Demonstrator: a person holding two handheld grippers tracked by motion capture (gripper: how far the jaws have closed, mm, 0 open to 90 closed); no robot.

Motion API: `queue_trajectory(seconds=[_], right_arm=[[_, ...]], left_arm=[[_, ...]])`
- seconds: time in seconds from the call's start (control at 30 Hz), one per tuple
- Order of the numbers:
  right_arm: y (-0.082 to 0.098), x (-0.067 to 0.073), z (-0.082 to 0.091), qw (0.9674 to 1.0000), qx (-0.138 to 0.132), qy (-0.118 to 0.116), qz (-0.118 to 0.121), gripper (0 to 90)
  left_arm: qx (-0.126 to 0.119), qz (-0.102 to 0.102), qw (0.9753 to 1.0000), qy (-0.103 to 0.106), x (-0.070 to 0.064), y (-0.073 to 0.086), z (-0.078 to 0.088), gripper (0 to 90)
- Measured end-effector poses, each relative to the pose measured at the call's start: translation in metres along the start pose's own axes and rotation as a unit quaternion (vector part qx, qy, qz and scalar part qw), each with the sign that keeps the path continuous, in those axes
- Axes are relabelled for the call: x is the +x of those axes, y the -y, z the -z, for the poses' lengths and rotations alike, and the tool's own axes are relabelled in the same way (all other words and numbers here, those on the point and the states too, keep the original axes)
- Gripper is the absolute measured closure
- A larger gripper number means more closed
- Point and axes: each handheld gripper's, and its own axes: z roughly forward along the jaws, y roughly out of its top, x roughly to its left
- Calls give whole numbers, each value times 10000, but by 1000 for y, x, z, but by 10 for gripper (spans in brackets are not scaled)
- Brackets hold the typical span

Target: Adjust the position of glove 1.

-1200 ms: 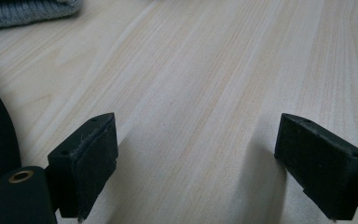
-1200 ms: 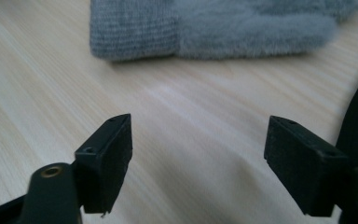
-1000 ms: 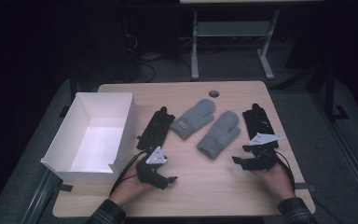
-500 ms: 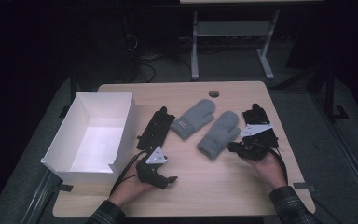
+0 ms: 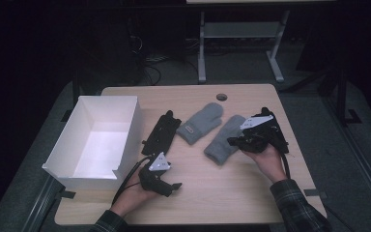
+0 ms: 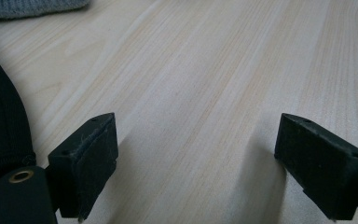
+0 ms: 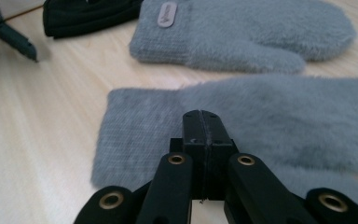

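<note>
Currently your right hand-held gripper (image 7: 200, 140), jaws just closed on nothing, hovers with the grey mitten (image 7: 261, 126) directly ahead on the worktop (image 7: 42, 116); advancing closed merely pushes it.

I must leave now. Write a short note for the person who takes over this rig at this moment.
Right gripper: fingers shut, nothing between them, over the near grey mitten.
Left gripper: fingers open, on bare table, holding nothing.
Things: second grey mitten beside the first; black gloves near the white box, which is empty.
Done: nothing packed, judging by the box.
Left: probably grasp the mittens and move them, perhaps into the box.
</note>
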Motion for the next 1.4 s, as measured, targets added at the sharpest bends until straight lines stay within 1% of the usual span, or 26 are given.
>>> queue_trajectory(seconds=[0.1, 0.13, 0.17, 0.27, 0.3, 0.37, 0.4, 0.43, 0.5, 0.6, 0.63, 0.73, 0.8, 0.93, 1.03, 1.2, 1.4], right_arm=[[-5, -4, -7, 10000, 41, -9, -34, 900], [-5, -4, -7, 10000, 41, -9, -34, 900], [-6, -7, -12, 10000, 69, 5, 1, 900], [-6, -11, -20, 9999, 123, 25, 52, 900], [-6, -12, -22, 9998, 179, 39, 16, 900], [-5, -13, -26, 9997, 245, 78, 31, 900], [-4, -14, -28, 9994, 313, 113, 59, 900], [-3, -14, -31, 9992, 381, 108, 36, 900], [0, -14, -36, 9986, 500, 113, 90, 900], [3, -15, -39, 9985, 541, 68, 45, 900], [3, -14, -40, 9985, 549, 51, -12, 900], [4, -12, -40, 9984, 559, 65, 48, 900], [4, -12, -40, 9984, 571, 44, 35, 900], [5, -6, -39, 9984, 568, -52, 12, 900], [5, -4, -38, 9983, 575, -81, 54, 900], [8, 7, -35, 9979, 612, -114, 159, 900], [13, 21, -29, 9973, 646, -232, 273, 900]], left_arm=[[-10, 26, 10000, -13, 0, 0, 0, 126], [-10, 26, 10000, -13, 0, 0, 0, 126], [-8, 36, 10000, -15, -1, 1, 1, 126], [-17, 46, 10000, -22, -2, 2, 1, 126], [-4, 42, 10000, -22, -2, 1, 2, 126], [7, 17, 10000, -24, -1, 2, 2, 126], [14, 18, 10000, -22, -1, 2, 2, 126], [14, 17, 10000, -21, -1, 2, 2, 126], [14, 17, 10000, -21, -1, 2, 2, 126], [13, 18, 10000, -22, -1, 2, 2, 126], [14, 16, 10000, -23, -1, 2, 2, 126], [11, 29, 10000, -26, -2, 2, 2, 126], [12, 29, 10000, -26, -2, 2, 2, 126], [12, 28, 10000, -27, -2, 2, 2, 126], [12, 28, 10000, -26, -2, 2, 2, 126], [12, 30, 10000, -27, -2, 2, 2, 126], [13, 34, 10000, -27, -2, 2, 2, 126]])
